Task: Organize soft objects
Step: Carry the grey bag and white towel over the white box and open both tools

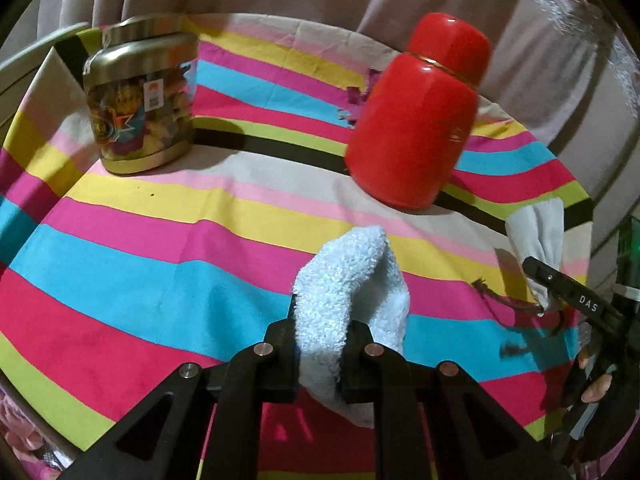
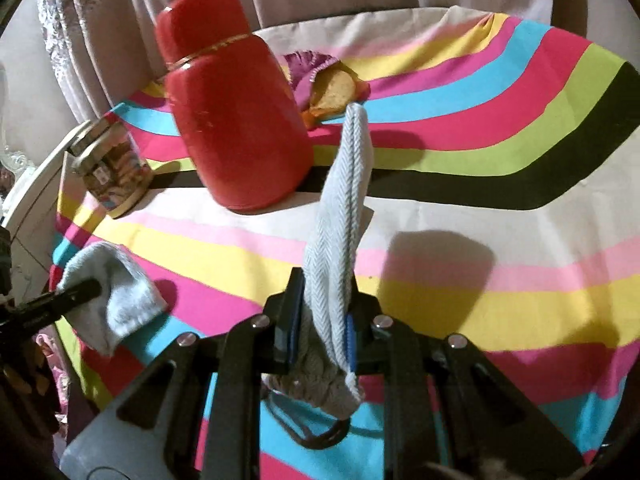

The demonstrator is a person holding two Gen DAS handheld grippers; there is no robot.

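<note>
My left gripper [image 1: 320, 320] is shut on a light blue terry cloth [image 1: 348, 288] and holds it above the striped tablecloth [image 1: 160, 248]. The cloth also shows in the right wrist view [image 2: 116, 300], at the left with the left gripper's finger on it. My right gripper [image 2: 324, 304] is shut on a white woven knit cloth [image 2: 340, 216] that stands up between the fingers and hangs down under them. In the left wrist view that cloth [image 1: 536, 236] and the right gripper [image 1: 544, 276] are at the far right.
A red jar [image 1: 420, 120] with a lid stands at the back, also in the right wrist view [image 2: 232, 108]. A glass jar with a metal lid [image 1: 140, 96] stands back left. A purple and orange cloth [image 2: 324, 84] lies behind the red jar. Brown hair ties [image 2: 320, 432] lie on the tablecloth.
</note>
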